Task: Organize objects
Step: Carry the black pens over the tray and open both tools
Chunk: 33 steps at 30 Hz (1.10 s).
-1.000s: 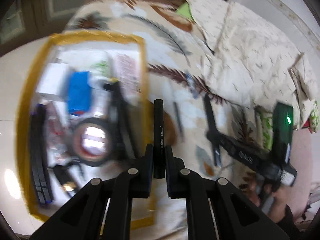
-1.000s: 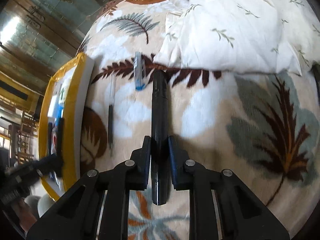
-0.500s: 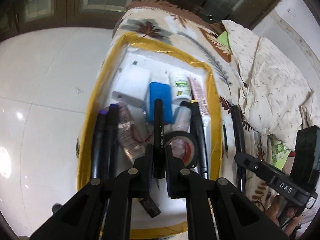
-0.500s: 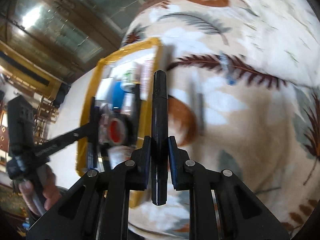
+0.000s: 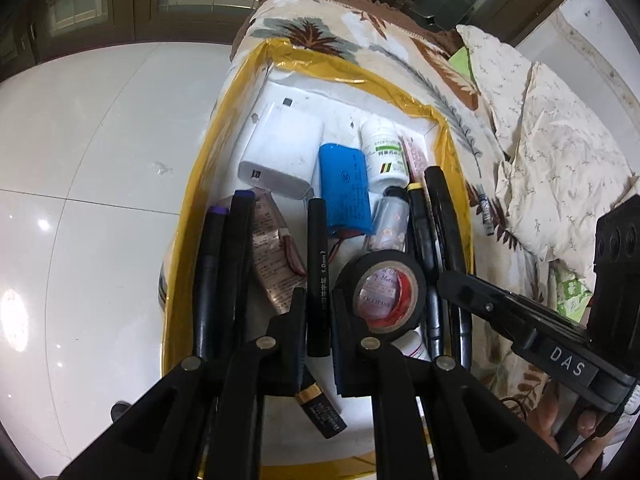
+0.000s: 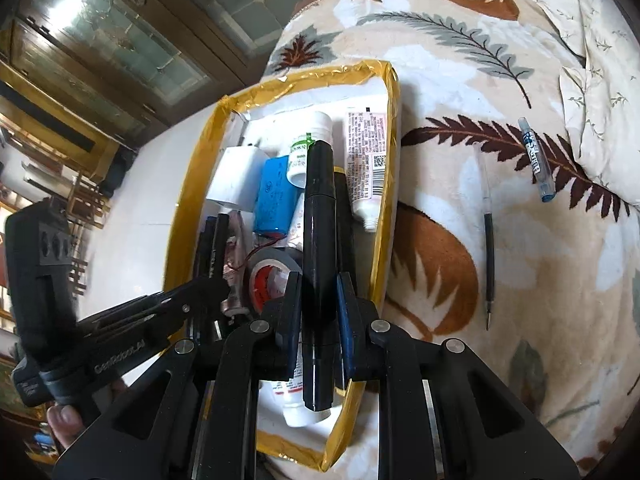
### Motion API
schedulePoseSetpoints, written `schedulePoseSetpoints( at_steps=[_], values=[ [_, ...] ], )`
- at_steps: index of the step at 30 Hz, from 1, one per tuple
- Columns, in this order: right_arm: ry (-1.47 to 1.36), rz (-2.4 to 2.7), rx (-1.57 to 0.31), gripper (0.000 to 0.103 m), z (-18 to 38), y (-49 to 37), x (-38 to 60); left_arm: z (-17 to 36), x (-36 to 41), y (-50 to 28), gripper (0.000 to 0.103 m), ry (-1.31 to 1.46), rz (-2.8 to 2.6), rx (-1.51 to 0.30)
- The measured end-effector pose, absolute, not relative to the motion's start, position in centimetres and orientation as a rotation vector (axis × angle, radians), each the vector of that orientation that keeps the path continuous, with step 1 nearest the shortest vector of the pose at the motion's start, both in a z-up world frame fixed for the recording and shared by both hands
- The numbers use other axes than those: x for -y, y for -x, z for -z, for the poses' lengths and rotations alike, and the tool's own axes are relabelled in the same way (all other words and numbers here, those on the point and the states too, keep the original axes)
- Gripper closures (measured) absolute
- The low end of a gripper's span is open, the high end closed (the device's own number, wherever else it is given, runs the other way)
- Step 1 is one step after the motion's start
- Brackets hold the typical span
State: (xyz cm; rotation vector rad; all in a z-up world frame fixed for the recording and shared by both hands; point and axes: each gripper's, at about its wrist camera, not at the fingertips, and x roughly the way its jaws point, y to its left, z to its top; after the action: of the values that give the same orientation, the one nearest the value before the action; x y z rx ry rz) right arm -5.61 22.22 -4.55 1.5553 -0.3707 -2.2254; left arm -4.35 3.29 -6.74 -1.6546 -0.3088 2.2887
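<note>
A white foam box with a yellow-taped rim (image 5: 448,136) (image 6: 384,184) lies on the leaf-patterned blanket. My left gripper (image 5: 319,308) is shut on a thin black pen (image 5: 318,264) and hovers over the box's middle. My right gripper (image 6: 319,292) is shut on a thick black marker (image 6: 318,240) above the box's right side. Inside lie a white charger (image 5: 280,148), a blue battery pack (image 5: 346,196), a white bottle (image 5: 384,152), a black tape roll (image 5: 384,292), a tube (image 6: 366,160) and several dark pens (image 5: 218,272).
On the blanket right of the box lie a thin black pen refill (image 6: 489,264) and a small blue-capped tube (image 6: 534,160). A crumpled pale quilt (image 5: 560,152) sits at the far right. A white tiled floor (image 5: 88,160) drops away left of the box.
Both grippers have swung left from over the blanket to over the box, each keeping its pen. The left one has settled there; the right one arrived later.
</note>
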Motion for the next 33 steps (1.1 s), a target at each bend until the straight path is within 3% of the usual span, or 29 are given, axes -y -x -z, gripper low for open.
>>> schedulePoseSetpoints(
  at_steps=[33],
  values=[
    [-1.587, 2.254, 0.344, 0.087, 5.1, 6.9, -21.1, 7.3, -1.2, 5.3, 0.093, 1.726, -2.295, 0.290]
  ],
)
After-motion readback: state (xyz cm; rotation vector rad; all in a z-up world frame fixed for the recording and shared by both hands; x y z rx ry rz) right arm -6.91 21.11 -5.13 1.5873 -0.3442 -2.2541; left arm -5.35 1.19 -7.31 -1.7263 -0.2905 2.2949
